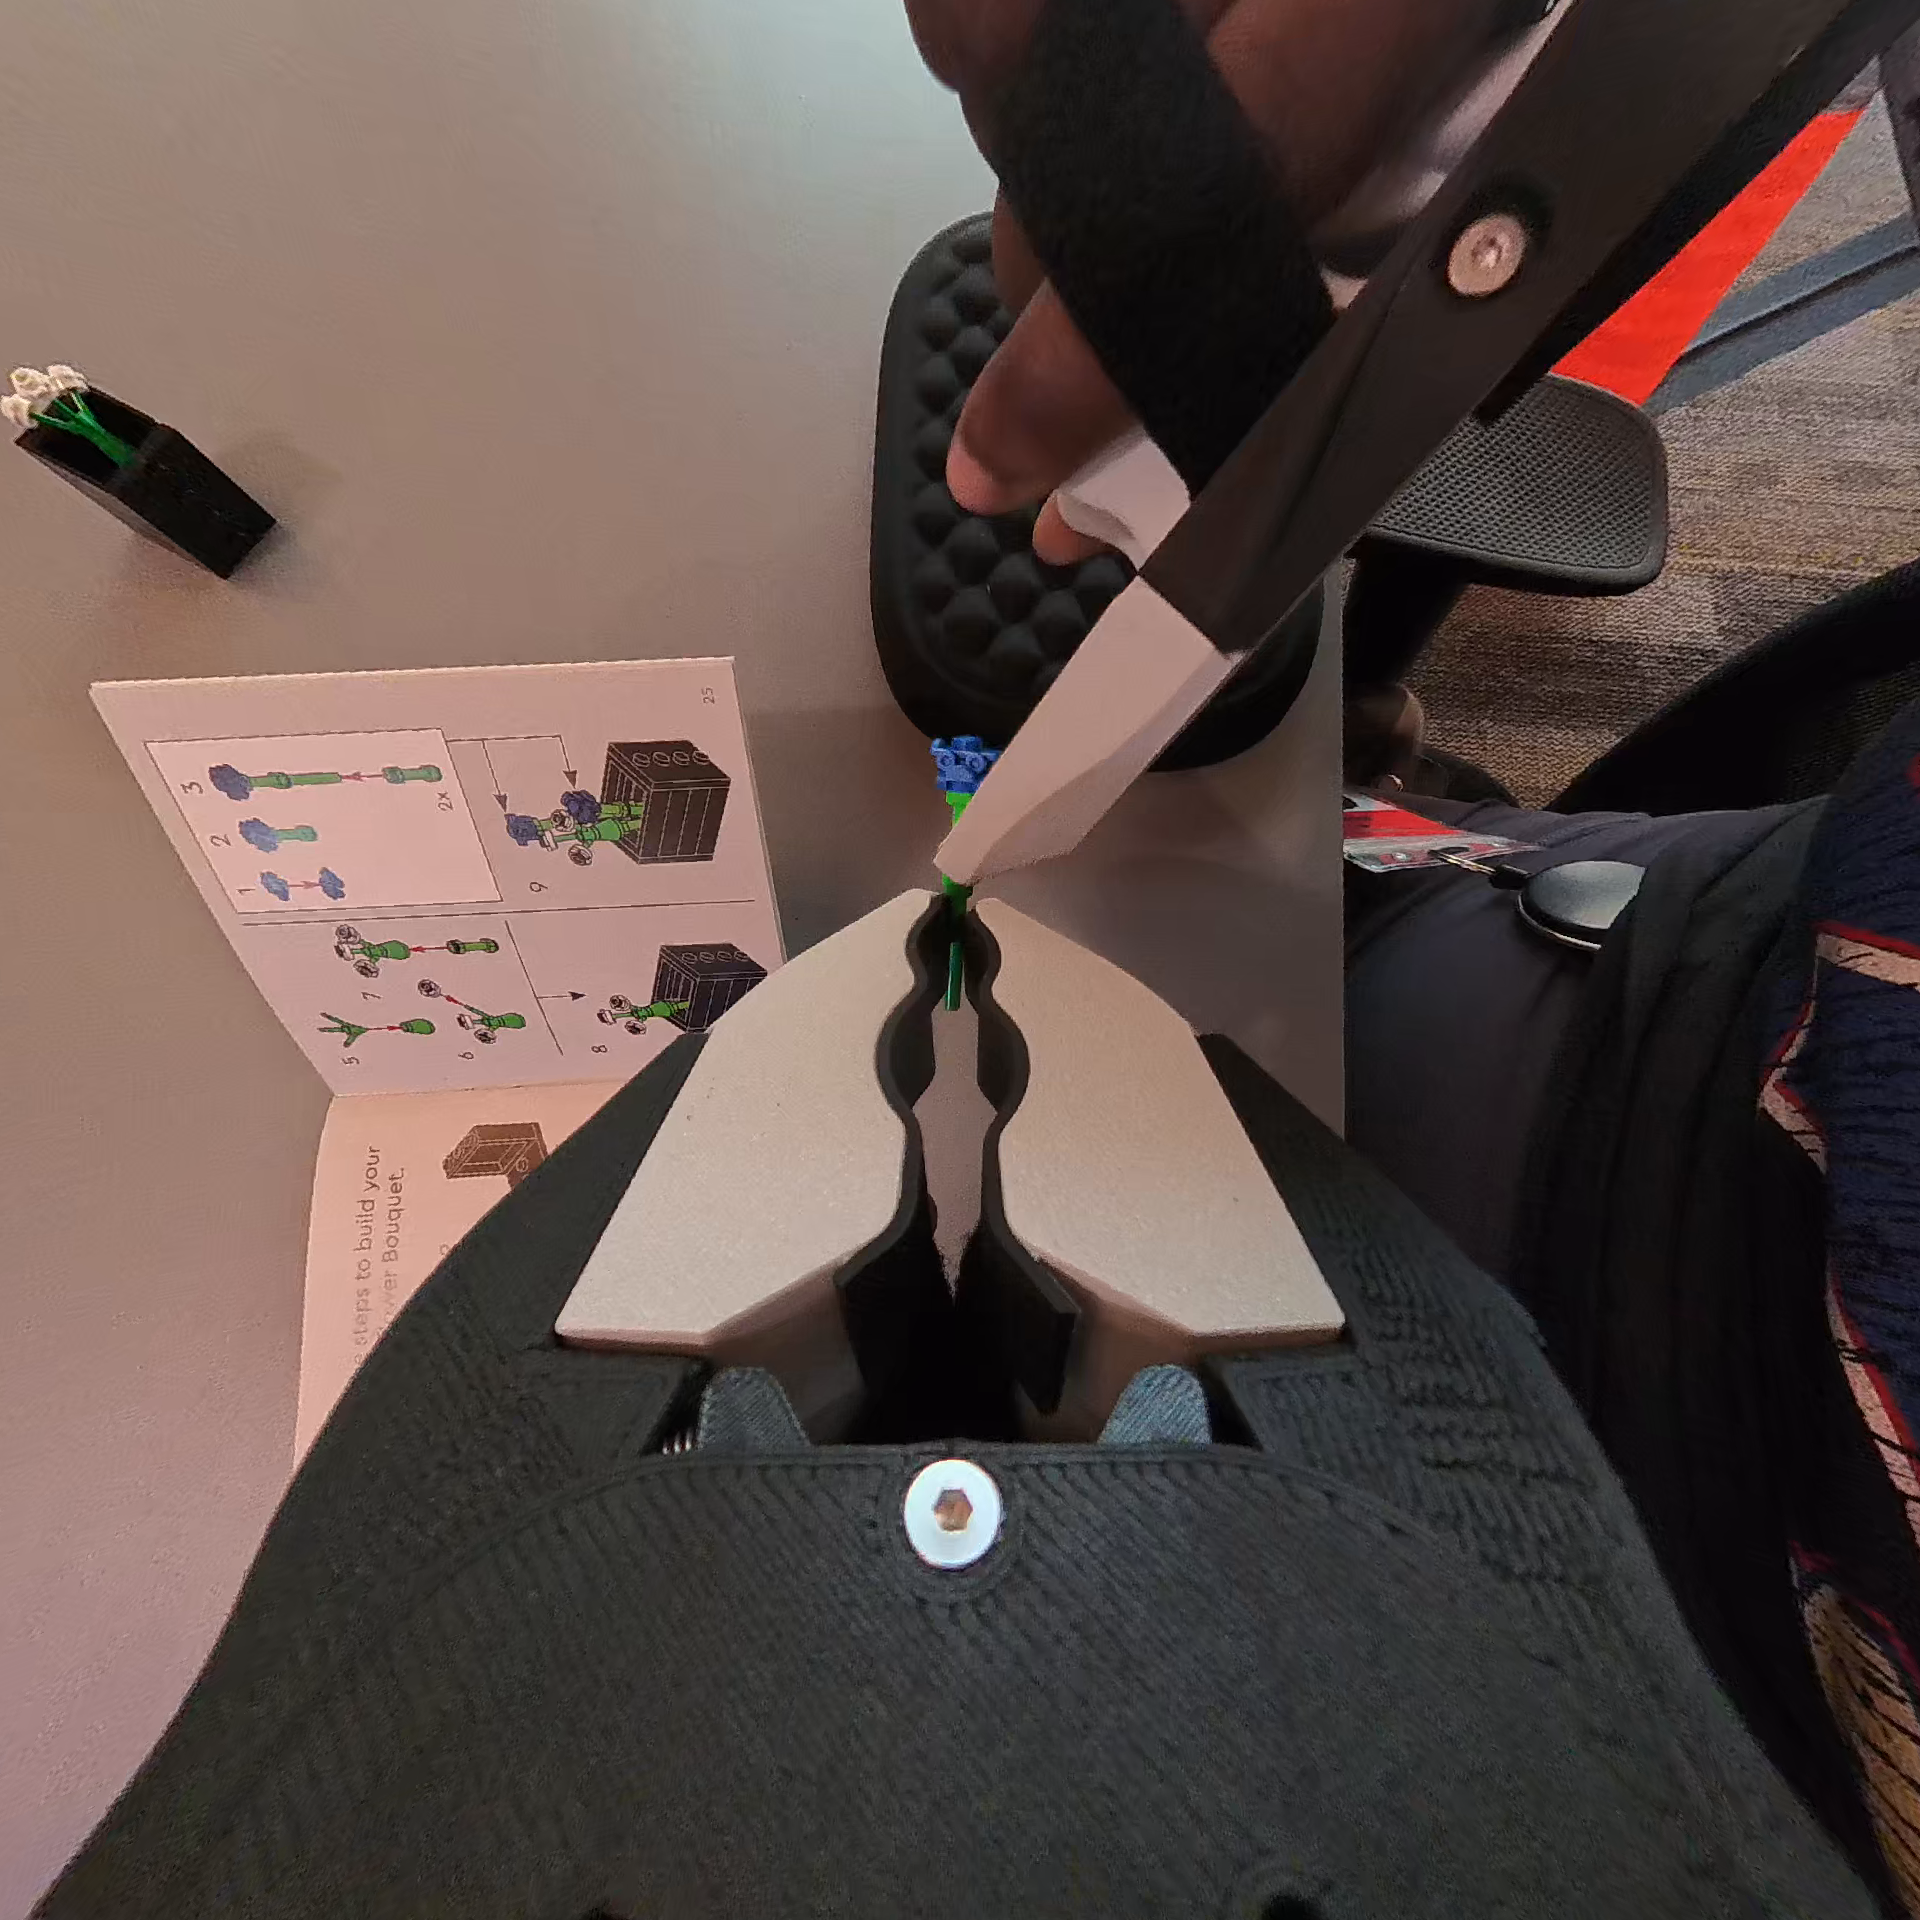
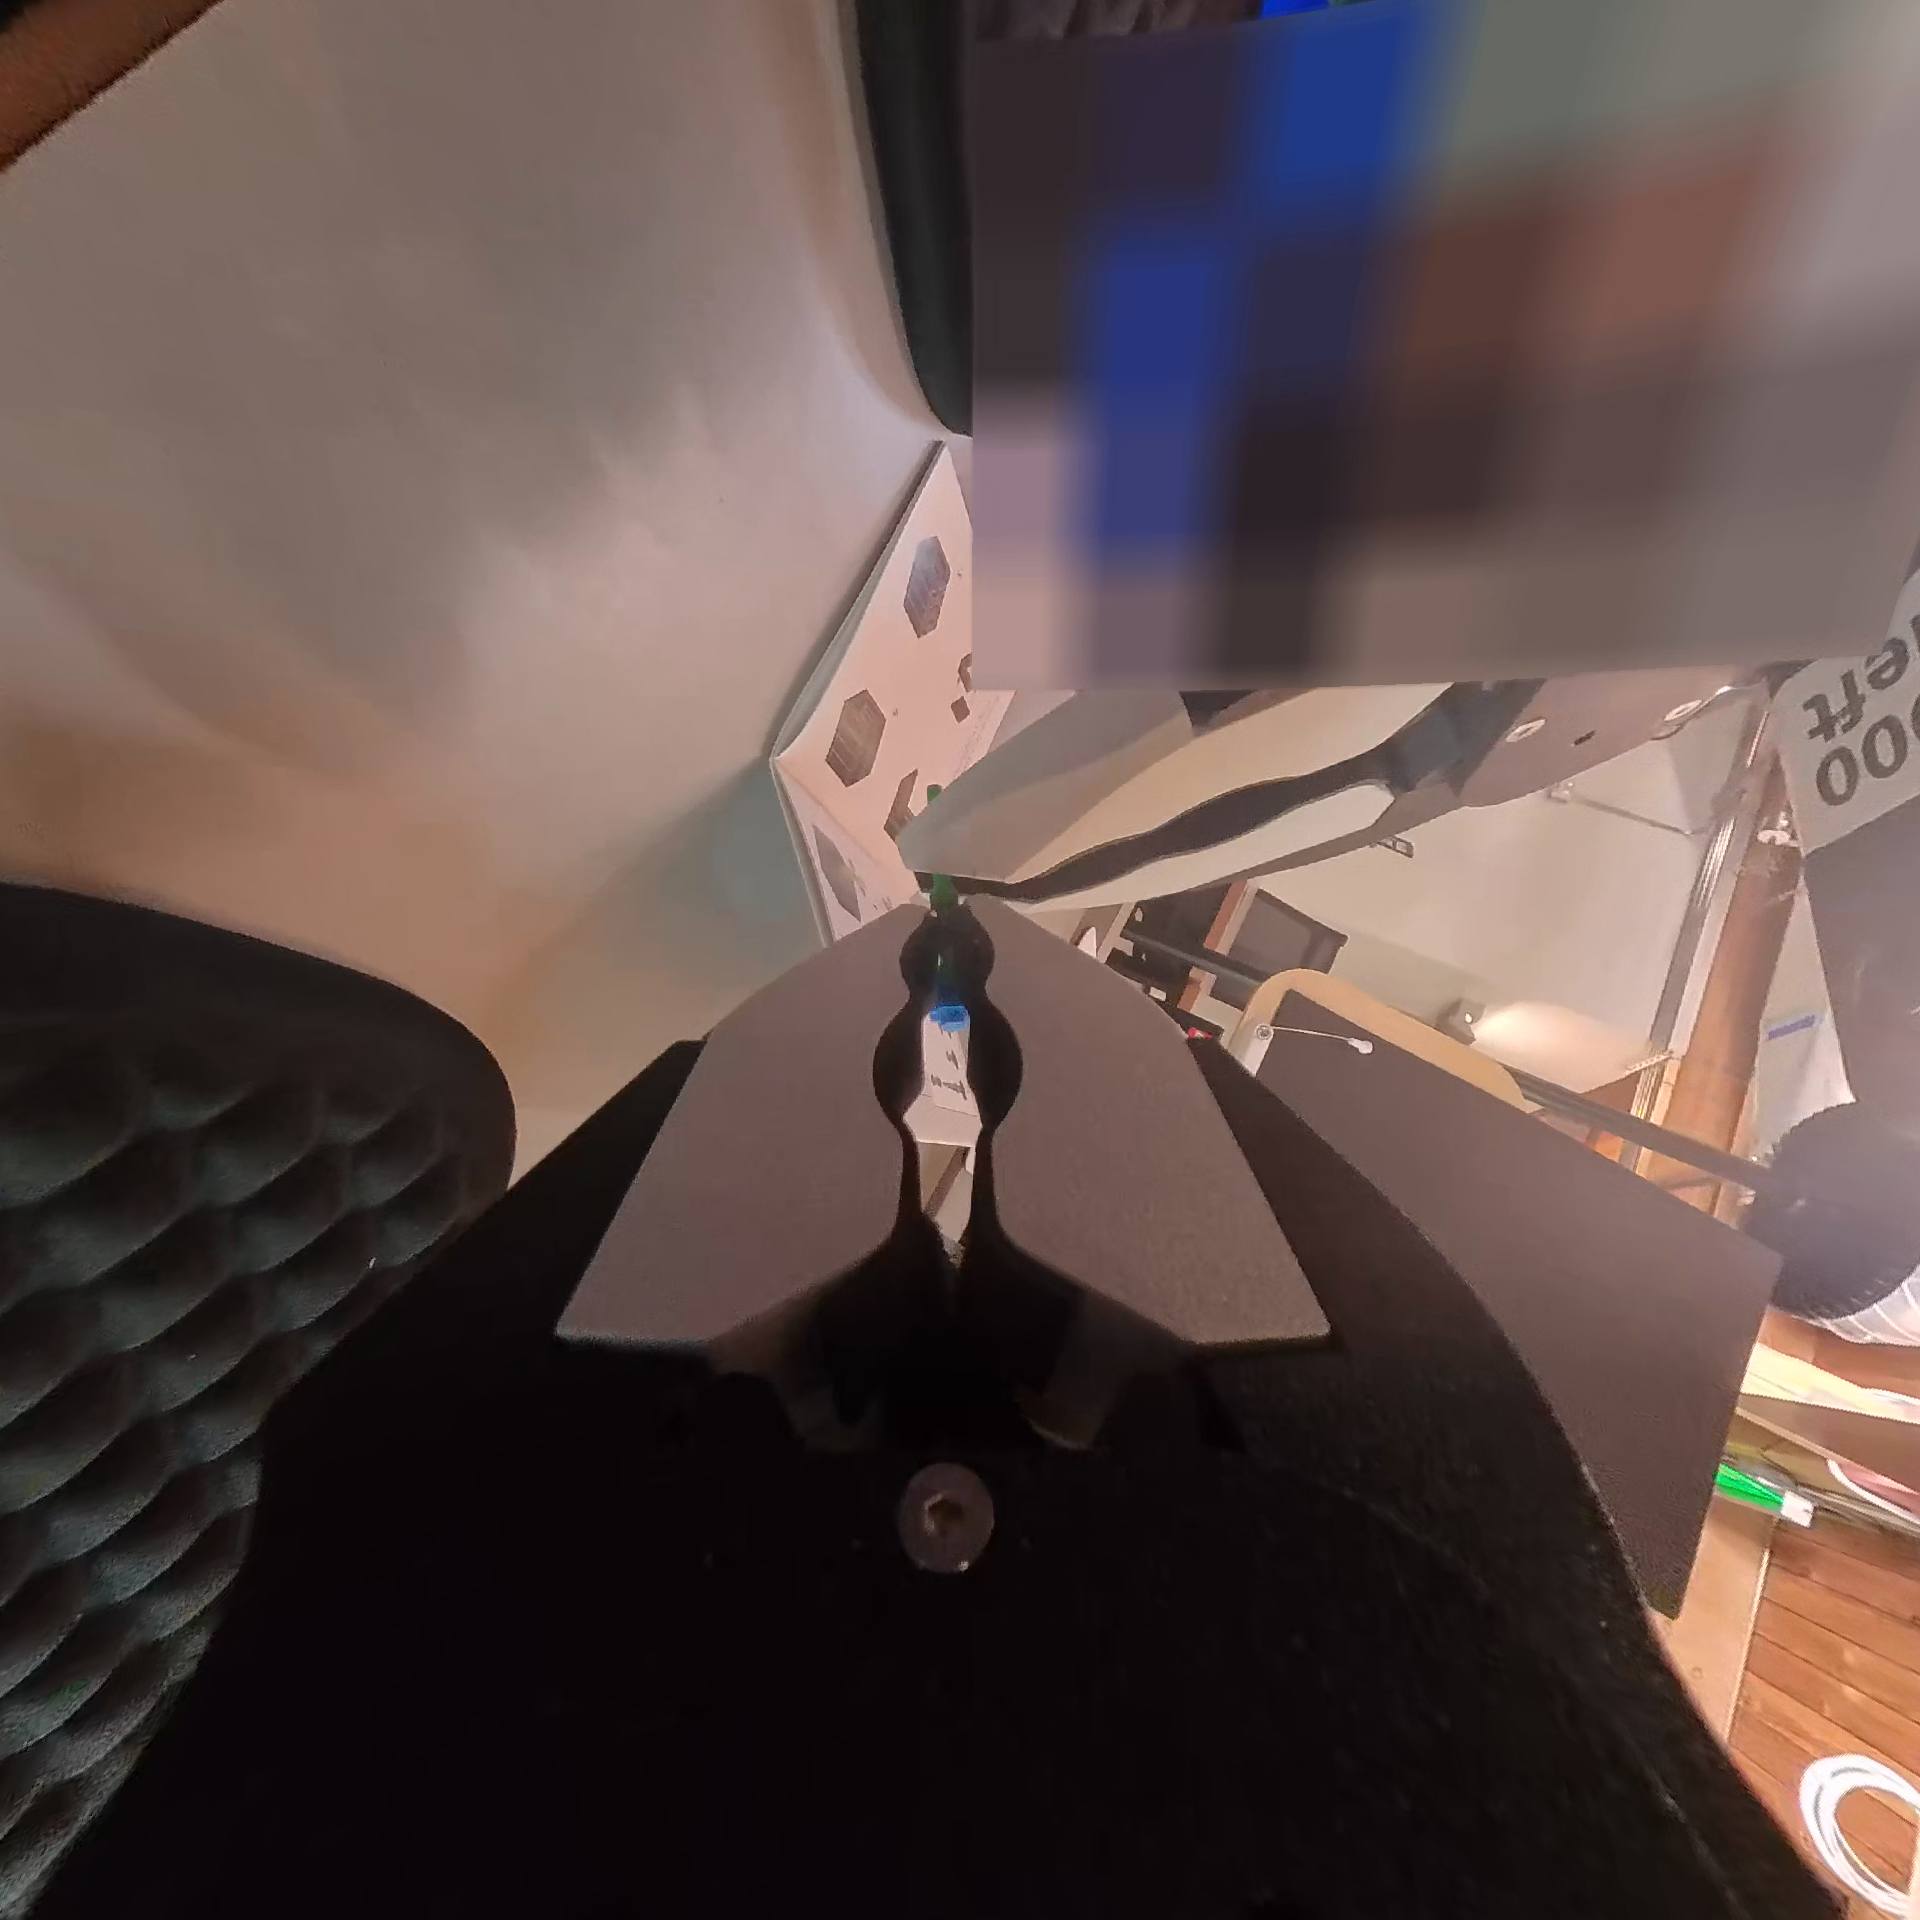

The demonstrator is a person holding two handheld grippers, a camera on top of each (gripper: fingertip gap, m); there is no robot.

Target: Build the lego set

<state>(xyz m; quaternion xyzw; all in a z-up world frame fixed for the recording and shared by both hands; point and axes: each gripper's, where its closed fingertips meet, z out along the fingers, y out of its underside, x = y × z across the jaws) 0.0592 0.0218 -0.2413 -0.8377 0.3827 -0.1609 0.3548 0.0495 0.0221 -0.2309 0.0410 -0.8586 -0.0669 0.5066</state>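
A thin green stem with a blue flower on its far end is held above the table edge. My left gripper is shut on the stem's lower part. My right gripper comes in from the upper right and is shut on the same stem just above, tip to tip with the left. In the right wrist view my right gripper pinches the green stem, the blue flower shows in the gap between its fingers, and the left gripper meets it from the right.
A black brick vase holding white flowers stands at the far left of the grey table. An open instruction booklet lies beside my left gripper. A black dimpled pad sits at the table edge. A person's hand and torso are on the right. My two grippers' fingertips are within a few centimetres of each other.
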